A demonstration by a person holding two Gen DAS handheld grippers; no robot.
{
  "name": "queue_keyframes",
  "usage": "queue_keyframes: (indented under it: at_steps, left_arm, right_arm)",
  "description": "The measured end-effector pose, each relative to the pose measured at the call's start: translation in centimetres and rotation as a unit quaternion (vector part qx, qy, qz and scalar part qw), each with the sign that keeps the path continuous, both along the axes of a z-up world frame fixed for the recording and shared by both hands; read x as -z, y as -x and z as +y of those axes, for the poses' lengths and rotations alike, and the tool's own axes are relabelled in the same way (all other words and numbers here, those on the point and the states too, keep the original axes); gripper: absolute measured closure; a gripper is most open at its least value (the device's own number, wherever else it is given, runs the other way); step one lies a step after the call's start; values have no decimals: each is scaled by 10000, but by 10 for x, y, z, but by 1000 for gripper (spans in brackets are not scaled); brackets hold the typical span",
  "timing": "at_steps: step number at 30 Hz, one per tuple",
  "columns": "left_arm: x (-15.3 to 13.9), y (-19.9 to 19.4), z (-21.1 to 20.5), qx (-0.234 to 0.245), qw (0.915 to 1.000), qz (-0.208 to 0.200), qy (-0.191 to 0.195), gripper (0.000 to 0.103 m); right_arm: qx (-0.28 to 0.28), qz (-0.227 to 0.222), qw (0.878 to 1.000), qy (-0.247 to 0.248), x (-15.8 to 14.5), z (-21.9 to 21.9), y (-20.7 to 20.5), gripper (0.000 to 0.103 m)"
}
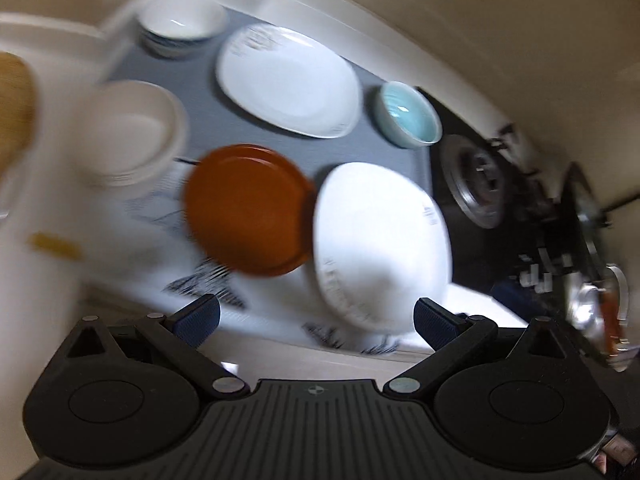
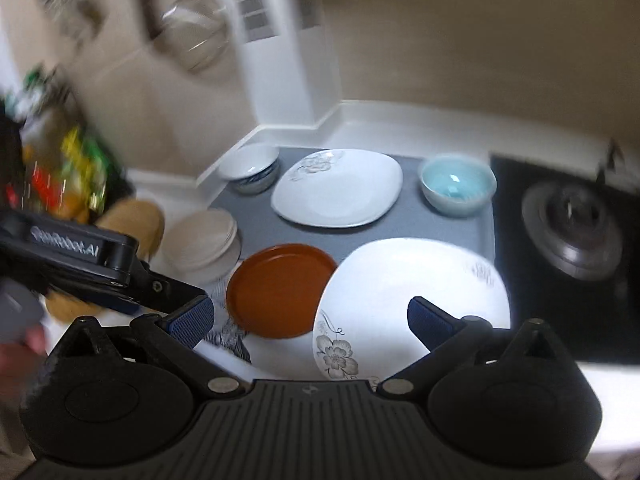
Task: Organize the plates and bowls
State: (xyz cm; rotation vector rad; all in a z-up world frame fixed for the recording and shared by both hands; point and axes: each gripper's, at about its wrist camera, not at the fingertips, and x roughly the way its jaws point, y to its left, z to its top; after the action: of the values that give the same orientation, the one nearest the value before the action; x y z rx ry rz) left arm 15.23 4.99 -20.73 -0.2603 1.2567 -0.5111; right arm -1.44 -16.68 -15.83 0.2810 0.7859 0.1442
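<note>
A grey mat (image 2: 408, 220) on the counter holds the dishes. A near white flowered plate (image 2: 404, 296) (image 1: 380, 240) overlaps a brown round plate (image 2: 280, 288) (image 1: 248, 208). A far white plate (image 2: 340, 188) (image 1: 288, 80), a light blue bowl (image 2: 458, 184) (image 1: 410, 114), a white-and-blue bowl (image 2: 252, 168) (image 1: 182, 28) and a beige bowl stack (image 2: 204, 240) (image 1: 132, 132) stand around. My left gripper (image 1: 316, 320) is open and empty above the near edge; its body shows in the right wrist view (image 2: 92, 264). My right gripper (image 2: 310, 322) is open and empty over the near white plate.
A black gas stove (image 2: 572, 232) (image 1: 500, 184) sits right of the mat. A striped cloth (image 1: 208, 284) lies under the near plates. Packaged goods (image 2: 68, 172) and a tan round object (image 2: 136, 220) stand at left. A white wall corner (image 2: 280, 80) rises behind.
</note>
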Motion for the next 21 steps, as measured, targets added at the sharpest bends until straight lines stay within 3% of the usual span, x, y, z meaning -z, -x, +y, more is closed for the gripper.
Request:
queue_keyframes:
  at_steps: [3, 4, 7, 10, 15, 18, 21]
  left_arm:
    - [38, -25, -18, 333, 9981, 506, 81, 6]
    - [51, -31, -27, 463, 9967, 671, 59, 12]
    - [88, -44, -49, 869, 9896, 1149, -29, 25]
    - [115, -51, -59, 1009, 9838, 1481, 39, 26]
    - [127, -60, -68, 851, 9868, 1375, -12, 28]
    - [119, -60, -81, 961, 9895, 1064, -166, 42]
    - [121, -59, -92, 726, 9913, 1061, -272, 52]
  right_arm:
    - [749, 523, 9957, 153, 10, -16, -14, 0]
    - [935, 643, 9933, 227, 15, -21, -16, 0]
    - [1300, 593, 9885, 502, 22, -35, -13, 0]
    - [1265, 395, 9875, 848, 30, -45, -7, 0]
    - [1190, 889, 9866, 679, 58, -81, -18, 0]
    - [924, 1023, 9898, 356, 78, -108, -33, 0]
    - [566, 913, 9942, -34, 90, -129, -45, 0]
